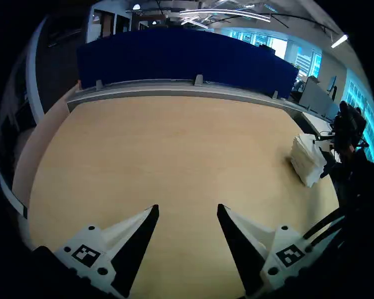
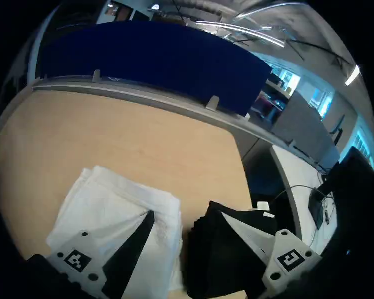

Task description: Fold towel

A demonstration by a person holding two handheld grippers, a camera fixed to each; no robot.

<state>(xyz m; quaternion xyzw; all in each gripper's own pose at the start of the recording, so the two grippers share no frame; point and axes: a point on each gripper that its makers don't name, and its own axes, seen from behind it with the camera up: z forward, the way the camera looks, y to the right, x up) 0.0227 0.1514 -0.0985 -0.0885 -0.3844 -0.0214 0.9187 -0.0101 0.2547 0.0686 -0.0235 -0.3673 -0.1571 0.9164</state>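
A stack of folded white towels (image 2: pixel 112 214) lies near the right end of the wooden table (image 2: pixel 112 134), with a stack of black towels (image 2: pixel 212 249) right beside it at the table's edge. My right gripper (image 2: pixel 187 214) hangs open just above both stacks, one finger over the white stack and the other over the black one, holding nothing. In the left gripper view the white towel stack (image 1: pixel 307 158) sits far off at the right edge of the table (image 1: pixel 177 149). My left gripper (image 1: pixel 187 207) is open over bare wood.
A blue partition (image 1: pixel 187 57) on a grey rail (image 1: pixel 177 89) runs along the table's far side. Past the right end stand another white desk (image 2: pixel 296 184) with cables and dark office chairs (image 1: pixel 349 124).
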